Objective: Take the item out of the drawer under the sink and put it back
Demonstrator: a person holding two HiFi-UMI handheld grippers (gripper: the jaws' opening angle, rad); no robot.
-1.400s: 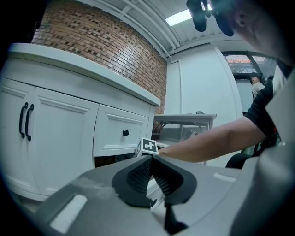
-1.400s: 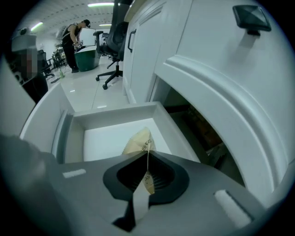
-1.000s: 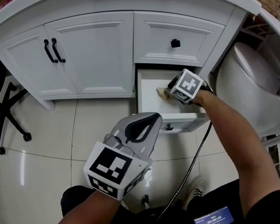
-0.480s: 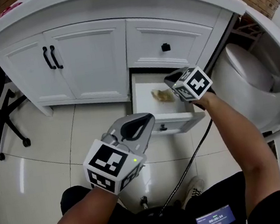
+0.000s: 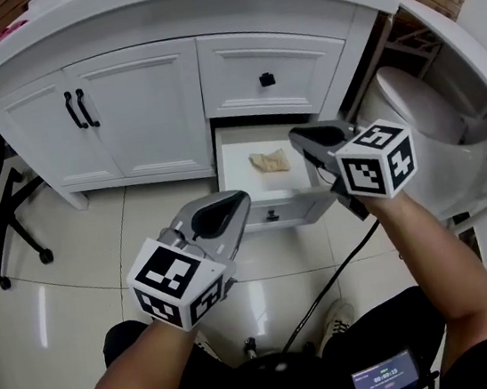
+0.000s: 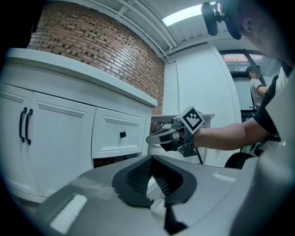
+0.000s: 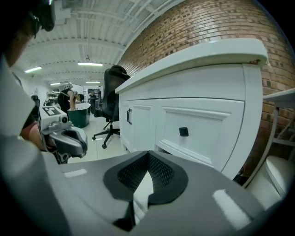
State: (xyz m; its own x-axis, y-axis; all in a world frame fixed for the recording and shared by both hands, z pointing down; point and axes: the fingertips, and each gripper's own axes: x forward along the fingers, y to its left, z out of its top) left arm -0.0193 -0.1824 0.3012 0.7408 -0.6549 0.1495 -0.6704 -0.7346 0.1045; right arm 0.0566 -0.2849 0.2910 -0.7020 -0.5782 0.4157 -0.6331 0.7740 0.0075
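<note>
While crumpled tan item (image 5: pixel 269 160) lies in open white drawer (image 5: pixel 239 176), left gripper (image 5: pixel 241 202), right gripper (image 5: pixel 297 138) both pinched closed, empty.

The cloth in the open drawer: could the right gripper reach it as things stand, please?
Probably yes: the drawer stands open, the cloth lies uncovered inside, and the right gripper hovers near it, though its shut jaws must open first.

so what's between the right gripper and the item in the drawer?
Nothing. In the head view only bare white drawer floor lies between the right gripper and the crumpled tan item.
</note>
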